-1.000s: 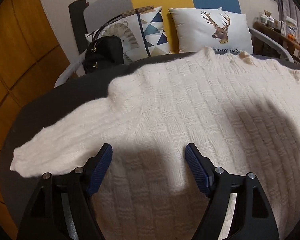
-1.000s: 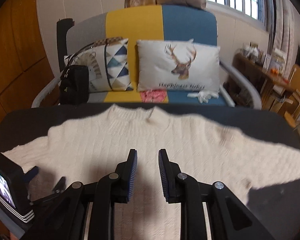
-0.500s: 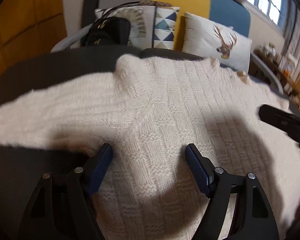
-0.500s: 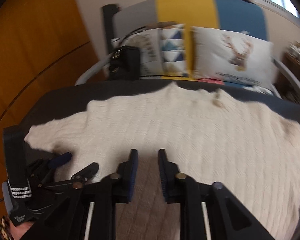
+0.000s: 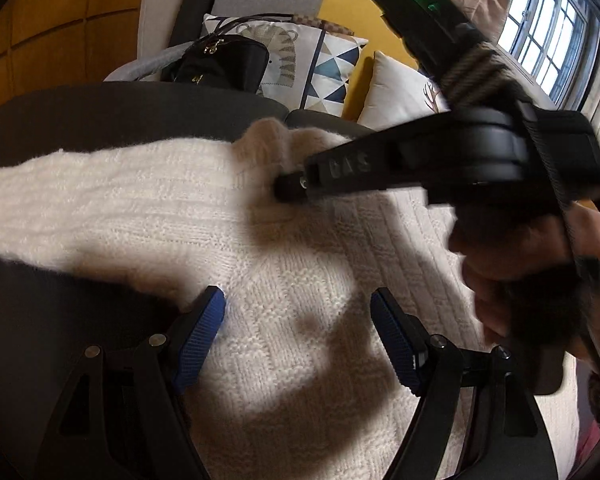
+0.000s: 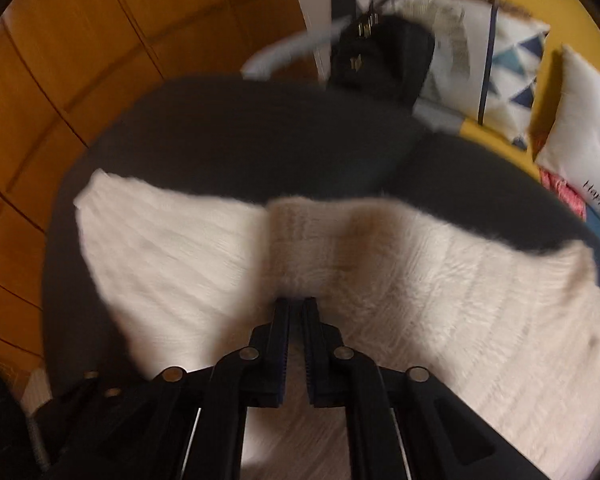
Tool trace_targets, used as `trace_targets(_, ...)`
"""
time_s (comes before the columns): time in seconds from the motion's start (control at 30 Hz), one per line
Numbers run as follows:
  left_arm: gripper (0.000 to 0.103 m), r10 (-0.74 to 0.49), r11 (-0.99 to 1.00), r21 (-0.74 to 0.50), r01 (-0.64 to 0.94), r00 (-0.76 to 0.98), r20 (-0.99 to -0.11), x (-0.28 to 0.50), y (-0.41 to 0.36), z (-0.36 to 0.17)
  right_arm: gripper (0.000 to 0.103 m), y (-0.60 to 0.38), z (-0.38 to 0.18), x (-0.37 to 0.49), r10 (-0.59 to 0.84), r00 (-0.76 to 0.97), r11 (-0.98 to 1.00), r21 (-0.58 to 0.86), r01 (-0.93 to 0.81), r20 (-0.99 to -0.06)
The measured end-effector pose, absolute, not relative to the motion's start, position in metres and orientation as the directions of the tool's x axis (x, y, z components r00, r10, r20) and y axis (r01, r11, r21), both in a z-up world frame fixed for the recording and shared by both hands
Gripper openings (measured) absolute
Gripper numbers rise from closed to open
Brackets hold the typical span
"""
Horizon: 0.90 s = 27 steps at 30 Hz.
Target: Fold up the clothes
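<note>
We have the right hand-held gripper [image 6: 296, 310] closed at the sweater [image 5: 300, 288] collar, left hand-held gripper [image 5: 298, 312] open; next we likely lift and fold across.

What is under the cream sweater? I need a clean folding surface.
The sweater lies on a dark grey surface, bare around its edges. The part directly beneath the knit is covered.

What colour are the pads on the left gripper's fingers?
Blue, on black fingers. The left wrist view shows them best.

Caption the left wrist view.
Open left hand-held gripper over a cream sweater; right hand-held gripper at its collar.
</note>
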<state>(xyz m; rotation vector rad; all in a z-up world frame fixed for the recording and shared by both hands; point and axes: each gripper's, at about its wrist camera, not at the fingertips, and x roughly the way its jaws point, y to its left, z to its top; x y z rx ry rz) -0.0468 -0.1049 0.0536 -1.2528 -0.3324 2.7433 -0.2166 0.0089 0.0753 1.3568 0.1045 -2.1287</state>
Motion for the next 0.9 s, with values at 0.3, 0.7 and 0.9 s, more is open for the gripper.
trace_targets(0.3, 0.078, 0.185, -0.970, -0.244, -0.002, -0.657, -0.731, -0.048, -0.105, 0.057, 0.000, 0.008, 0.066, -0.221, -0.441, -0.407, -0.839, 0.207, 0.503, -0.800)
trace_targets(0.7, 0.088, 0.153, -0.982, -0.189, -0.009, -0.627, -0.764, -0.063, -0.094, 0.063, 0.016, 0.117, 0.090, -0.159, -0.284, -0.568, -0.939, 0.103, 0.329, -0.773)
trace_targets(0.9, 0.088, 0.142, -0.985, -0.175, -0.008, -0.624, -0.769, -0.065, -0.092, 0.058, 0.012, 0.158, 0.068, -0.148, -0.234, -0.589, -0.960, 0.087, 0.268, -0.773)
